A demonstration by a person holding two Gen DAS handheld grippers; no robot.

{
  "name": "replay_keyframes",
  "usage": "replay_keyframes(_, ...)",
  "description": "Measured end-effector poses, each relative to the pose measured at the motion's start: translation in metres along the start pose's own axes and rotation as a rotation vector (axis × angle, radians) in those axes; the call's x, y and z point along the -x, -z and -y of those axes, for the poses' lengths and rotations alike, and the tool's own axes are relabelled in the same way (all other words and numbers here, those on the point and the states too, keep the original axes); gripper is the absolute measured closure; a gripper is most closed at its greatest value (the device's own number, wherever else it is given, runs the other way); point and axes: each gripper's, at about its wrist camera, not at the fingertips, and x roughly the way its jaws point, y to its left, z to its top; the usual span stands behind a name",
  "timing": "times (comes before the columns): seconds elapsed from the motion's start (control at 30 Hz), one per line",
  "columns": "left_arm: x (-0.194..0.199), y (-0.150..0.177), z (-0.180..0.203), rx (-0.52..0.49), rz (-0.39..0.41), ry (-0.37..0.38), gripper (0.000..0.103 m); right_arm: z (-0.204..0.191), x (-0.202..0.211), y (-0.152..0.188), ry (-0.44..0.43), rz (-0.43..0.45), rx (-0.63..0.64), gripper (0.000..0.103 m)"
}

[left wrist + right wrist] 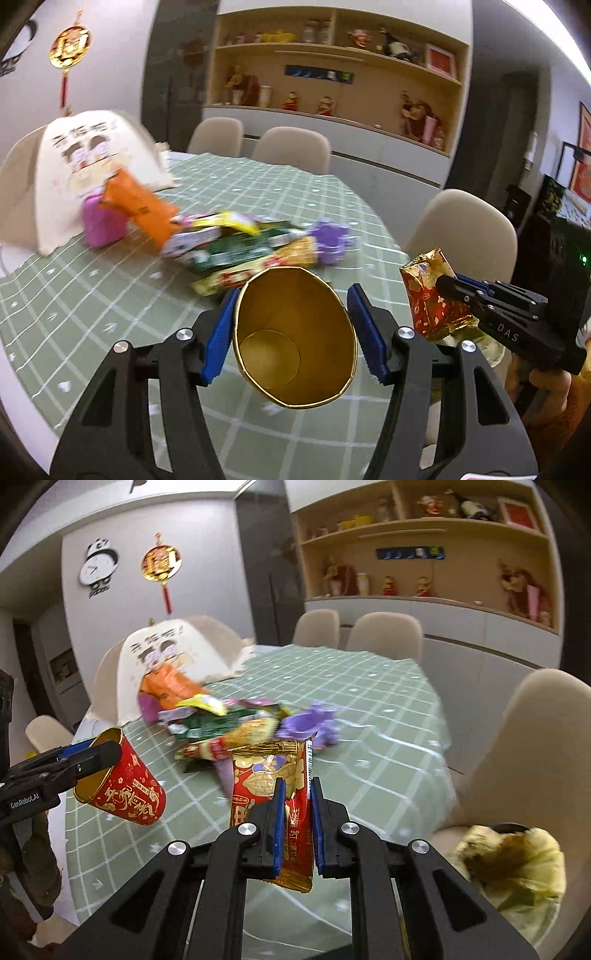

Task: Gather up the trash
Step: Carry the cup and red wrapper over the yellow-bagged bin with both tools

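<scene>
Left wrist view: left gripper clamps the red paper cup mouth-up, likely as a bin; right gripper pinches a red-gold wrapper just beside it above the table.

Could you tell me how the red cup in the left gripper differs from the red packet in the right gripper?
The red cup is a stiff open tube with a gold inside, while the red packet is a flat, crinkled foil wrapper. The left gripper has its jaws spread wide around the cup; the right gripper has its jaws pinched narrow on the packet. The cup lies tilted; the packet stands upright. Both are red and gold, held above the table.
</scene>
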Motion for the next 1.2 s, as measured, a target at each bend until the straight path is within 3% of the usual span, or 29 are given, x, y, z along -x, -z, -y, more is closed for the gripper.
replay_keyframes(0.23,-0.037,-0.012,0.080,-0.093,-0.024,0.148,0.047,0.069,0.032,0.018,0.138,0.031,-0.062,0.089)
replay_keyframes(0.63,-0.132,-0.007,0.213,-0.159,-0.164,0.392,0.047,0.182,0.073,0.057,0.358,0.014,-0.195,0.089)
replay_keyframes(0.87,-0.169,0.010,0.248,-0.159,-0.250,0.462,0.047,0.211,0.078,0.077,0.412,-0.006,-0.242,0.089)
replay_keyframes(1.2,-0.214,0.017,0.262,-0.091,-0.352,0.518,0.047,0.229,0.068,0.093,0.422,-0.031,-0.298,0.089)
